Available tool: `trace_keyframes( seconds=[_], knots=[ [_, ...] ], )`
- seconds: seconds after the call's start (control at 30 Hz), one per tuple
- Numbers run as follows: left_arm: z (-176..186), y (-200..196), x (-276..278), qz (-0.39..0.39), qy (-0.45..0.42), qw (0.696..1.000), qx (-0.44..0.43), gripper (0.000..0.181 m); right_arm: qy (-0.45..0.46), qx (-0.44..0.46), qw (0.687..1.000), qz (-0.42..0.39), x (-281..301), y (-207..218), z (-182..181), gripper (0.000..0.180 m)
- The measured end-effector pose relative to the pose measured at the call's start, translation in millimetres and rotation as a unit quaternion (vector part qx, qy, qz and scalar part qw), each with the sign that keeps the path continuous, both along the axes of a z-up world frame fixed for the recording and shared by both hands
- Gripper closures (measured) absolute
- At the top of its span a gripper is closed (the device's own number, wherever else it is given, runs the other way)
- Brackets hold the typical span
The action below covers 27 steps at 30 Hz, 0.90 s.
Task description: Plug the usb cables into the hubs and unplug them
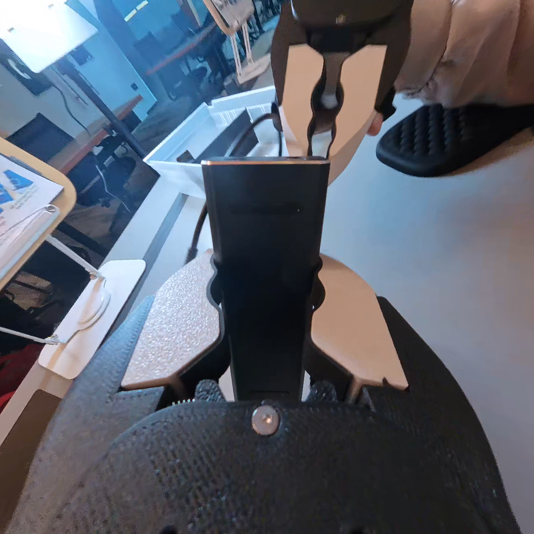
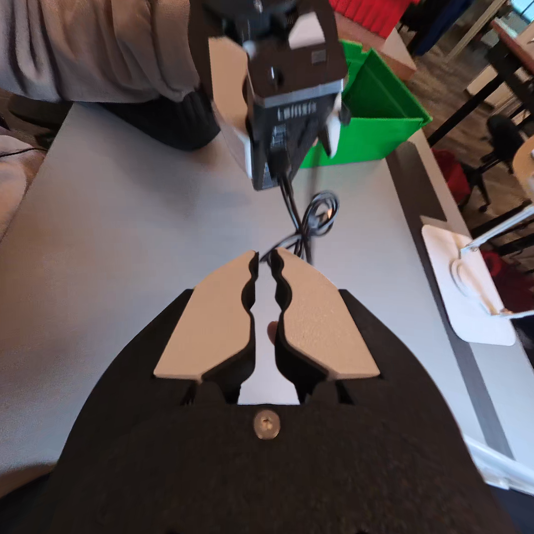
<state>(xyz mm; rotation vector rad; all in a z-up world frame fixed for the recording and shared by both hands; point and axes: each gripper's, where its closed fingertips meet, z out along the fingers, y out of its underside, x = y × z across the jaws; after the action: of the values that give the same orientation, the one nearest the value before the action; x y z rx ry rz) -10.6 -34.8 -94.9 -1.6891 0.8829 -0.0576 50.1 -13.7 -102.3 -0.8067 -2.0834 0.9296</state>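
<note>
My left gripper (image 1: 267, 260) is shut on a long black hub (image 1: 265, 202) and holds it above the white table (image 1: 419, 260). In the right wrist view the left gripper (image 2: 286, 159) holds the hub (image 2: 277, 121) upright, with a black usb cable (image 2: 320, 213) hanging from its lower end and looping on the table. My right gripper (image 2: 267, 254) is nearly closed, and the cable's end sits between its tips, a little below the hub. In the left wrist view the right gripper (image 1: 319, 150) points down just behind the hub's far end.
A white tray (image 1: 173, 167) holding black cables and devices stands behind the hub. A green bin (image 2: 375, 115) sits at the table's far right. A white stand base (image 2: 462, 289) lies near the table edge. A person's sleeve (image 2: 101, 52) and black cuff (image 1: 450, 141) rest nearby. Across from one pair of fingers to the other is roughly 7 centimeters.
</note>
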Motion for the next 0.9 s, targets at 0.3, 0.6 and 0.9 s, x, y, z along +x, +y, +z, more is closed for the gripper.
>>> trace_keyframes(
  seconds=[0.3, 0.6, 0.9],
  knots=[
    [-34, 4, 26, -0.021, 0.059, 0.997, -0.033, 0.119, 0.012, 0.04, 0.999, -0.016, -30, -26, -27, 0.155],
    [-44, -1, 50, -0.061, 0.069, 0.995, -0.037, 0.119, 0.003, 0.056, 0.998, 0.001, -28, -34, -41, 0.151],
    [-33, -6, 51, -0.075, 0.06, 0.995, -0.019, 0.119, 0.012, 0.079, 0.996, 0.033, -25, -43, -34, 0.163]
  ],
)
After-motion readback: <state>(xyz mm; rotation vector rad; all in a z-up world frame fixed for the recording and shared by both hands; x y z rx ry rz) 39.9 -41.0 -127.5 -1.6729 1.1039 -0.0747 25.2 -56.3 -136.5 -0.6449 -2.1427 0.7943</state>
